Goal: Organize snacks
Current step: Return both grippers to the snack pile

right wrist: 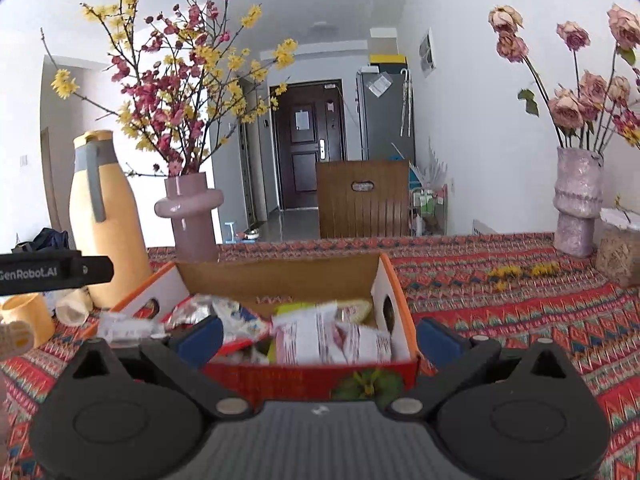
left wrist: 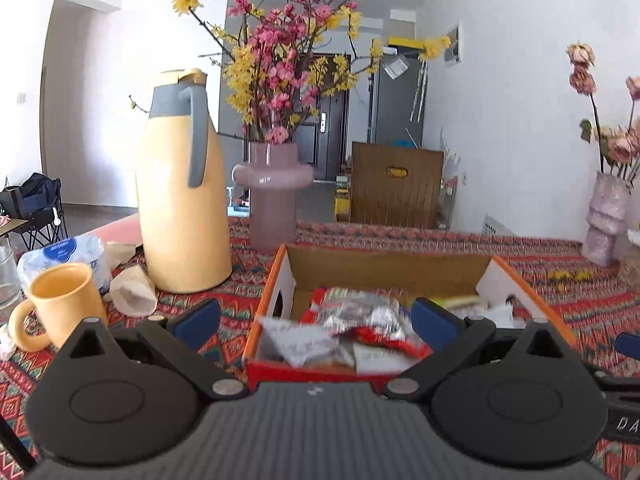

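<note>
An open cardboard box [left wrist: 384, 268] with orange rims stands on the patterned tablecloth, holding several snack packets: a red and silver one [left wrist: 360, 320] and white ones [left wrist: 304, 344]. My left gripper [left wrist: 316, 322] is open and empty just in front of the box's near wall. In the right wrist view the same box [right wrist: 280, 276] holds white and pink packets [right wrist: 320, 336] and a silver one [right wrist: 208, 312]. My right gripper [right wrist: 318, 338] is open and empty, its fingers spread either side of the box's near right corner.
A yellow thermos jug [left wrist: 180, 200], a yellow mug [left wrist: 60, 304], paper cups [left wrist: 132, 292] and a wet-wipe pack [left wrist: 68, 256] stand left of the box. A pink vase with blossoms [left wrist: 274, 192] is behind it. Another vase with dried roses [right wrist: 576, 200] stands far right.
</note>
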The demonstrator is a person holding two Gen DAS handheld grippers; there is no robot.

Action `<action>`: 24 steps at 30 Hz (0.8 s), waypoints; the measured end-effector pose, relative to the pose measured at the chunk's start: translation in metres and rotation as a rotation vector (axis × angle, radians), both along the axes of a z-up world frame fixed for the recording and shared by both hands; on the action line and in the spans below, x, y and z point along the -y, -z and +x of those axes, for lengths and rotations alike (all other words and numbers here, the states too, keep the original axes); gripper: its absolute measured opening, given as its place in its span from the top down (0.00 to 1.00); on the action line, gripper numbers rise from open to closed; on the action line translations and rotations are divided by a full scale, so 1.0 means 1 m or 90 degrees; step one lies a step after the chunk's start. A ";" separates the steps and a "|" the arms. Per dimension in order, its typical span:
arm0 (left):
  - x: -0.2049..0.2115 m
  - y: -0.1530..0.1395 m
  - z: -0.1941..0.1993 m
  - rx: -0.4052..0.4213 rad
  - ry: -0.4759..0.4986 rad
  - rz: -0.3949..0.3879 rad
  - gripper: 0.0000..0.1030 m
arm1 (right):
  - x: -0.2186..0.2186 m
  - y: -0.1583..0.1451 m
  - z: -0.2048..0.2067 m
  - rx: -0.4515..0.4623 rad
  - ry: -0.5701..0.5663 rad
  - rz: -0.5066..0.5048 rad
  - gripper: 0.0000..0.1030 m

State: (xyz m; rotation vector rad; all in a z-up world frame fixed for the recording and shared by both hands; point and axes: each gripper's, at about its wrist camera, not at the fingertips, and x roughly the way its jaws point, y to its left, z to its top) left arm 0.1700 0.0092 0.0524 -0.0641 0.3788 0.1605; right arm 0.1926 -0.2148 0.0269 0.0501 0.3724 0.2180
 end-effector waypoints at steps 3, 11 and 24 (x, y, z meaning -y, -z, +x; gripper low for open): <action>-0.004 0.009 -0.010 -0.020 0.004 -0.001 0.00 | 0.004 0.008 -0.012 -0.019 0.001 0.001 0.00; -0.018 0.036 -0.023 -0.060 -0.005 -0.002 0.00 | 0.010 0.034 -0.029 -0.067 0.005 -0.004 0.00; -0.032 0.073 -0.018 -0.074 -0.015 -0.016 0.00 | 0.008 0.063 -0.022 -0.108 0.011 -0.014 0.00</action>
